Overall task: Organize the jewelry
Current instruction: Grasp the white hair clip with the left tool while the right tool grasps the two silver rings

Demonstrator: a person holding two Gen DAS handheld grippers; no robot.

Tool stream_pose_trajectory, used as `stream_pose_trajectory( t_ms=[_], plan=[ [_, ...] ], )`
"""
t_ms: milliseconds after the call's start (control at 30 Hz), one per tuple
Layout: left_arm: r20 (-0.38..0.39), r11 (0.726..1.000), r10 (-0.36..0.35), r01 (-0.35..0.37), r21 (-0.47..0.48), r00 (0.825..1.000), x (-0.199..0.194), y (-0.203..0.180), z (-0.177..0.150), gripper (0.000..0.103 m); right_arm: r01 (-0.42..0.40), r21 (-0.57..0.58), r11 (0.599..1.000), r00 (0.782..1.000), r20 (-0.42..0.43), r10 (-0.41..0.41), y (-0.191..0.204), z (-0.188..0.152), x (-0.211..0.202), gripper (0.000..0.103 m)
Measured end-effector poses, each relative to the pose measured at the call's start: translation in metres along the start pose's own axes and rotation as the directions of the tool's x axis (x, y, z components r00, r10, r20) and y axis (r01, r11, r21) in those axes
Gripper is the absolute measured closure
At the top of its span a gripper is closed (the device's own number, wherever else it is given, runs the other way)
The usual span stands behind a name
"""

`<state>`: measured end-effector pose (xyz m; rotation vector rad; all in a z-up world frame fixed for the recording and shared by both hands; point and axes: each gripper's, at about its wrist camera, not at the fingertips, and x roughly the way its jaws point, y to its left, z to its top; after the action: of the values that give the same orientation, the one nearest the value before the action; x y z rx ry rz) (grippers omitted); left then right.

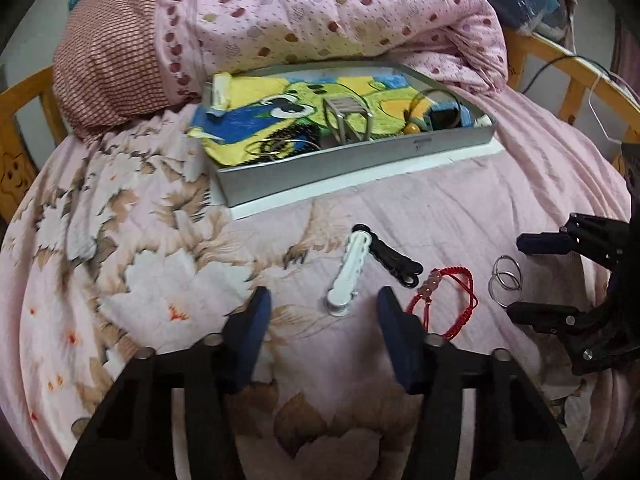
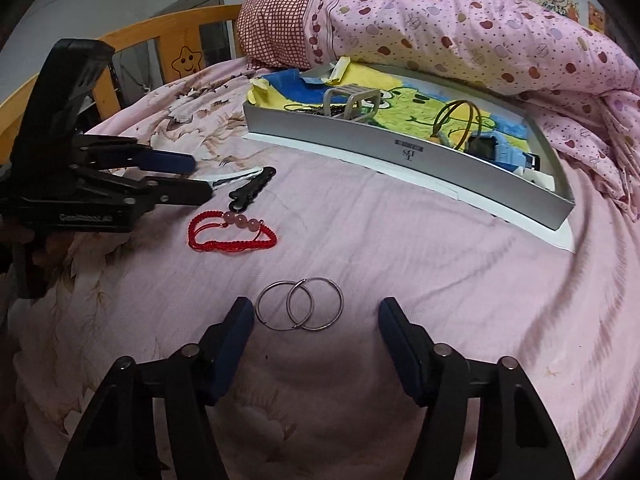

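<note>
On the pink bed sheet lie a white hair clip (image 1: 349,271), a black hair clip (image 1: 394,258), a red cord bracelet with pink beads (image 1: 442,300) and two silver hoop rings (image 1: 506,280). My left gripper (image 1: 324,304) is open, its fingertips either side of the white clip's near end. My right gripper (image 2: 316,316) is open just in front of the two silver rings (image 2: 300,304). The bracelet (image 2: 232,228) and black clip (image 2: 252,190) also show in the right wrist view, beside the left gripper (image 2: 192,180). A grey tray (image 1: 352,164) behind holds several jewelry pieces.
The tray (image 2: 400,152) is lined with a yellow-blue cartoon cloth and holds bangles, a metal stand and a blue watch (image 2: 488,148). A rolled pink quilt (image 1: 320,12) lies behind it. Wooden bed rails (image 2: 160,40) edge the mattress.
</note>
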<state>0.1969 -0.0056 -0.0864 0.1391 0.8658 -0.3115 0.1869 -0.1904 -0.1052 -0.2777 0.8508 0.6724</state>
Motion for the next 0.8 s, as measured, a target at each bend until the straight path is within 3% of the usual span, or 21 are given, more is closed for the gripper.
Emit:
stream_pose_trajectory(
  t_ms=[167,367,500,800],
  plan=[
    [-0.019,1.000,-0.012,0.013,0.017,1.000,0.012,-0.005,0.002,0.067,0.007,-0.014,1.000,1.000,-0.007,-0.007,0.002,0.002,0.003,0.047],
    [-0.022,0.999,-0.029,0.029,0.016,0.999,0.015,-0.007,0.006,0.081,0.008,-0.058,0.998,1.000,-0.008,-0.008,0.011,0.001,0.003,0.068],
    [-0.026,0.999,-0.017,0.018,0.034,1.000,0.015,-0.014,0.006,0.091,0.014,-0.059,0.998,1.000,-0.004,-0.014,0.011,0.001,0.003,0.075],
    [-0.031,1.000,-0.005,0.005,-0.007,0.999,0.000,-0.022,-0.007,0.091,0.023,-0.045,0.999,1.000,0.018,-0.022,0.009,0.001,-0.002,0.075]
  ],
)
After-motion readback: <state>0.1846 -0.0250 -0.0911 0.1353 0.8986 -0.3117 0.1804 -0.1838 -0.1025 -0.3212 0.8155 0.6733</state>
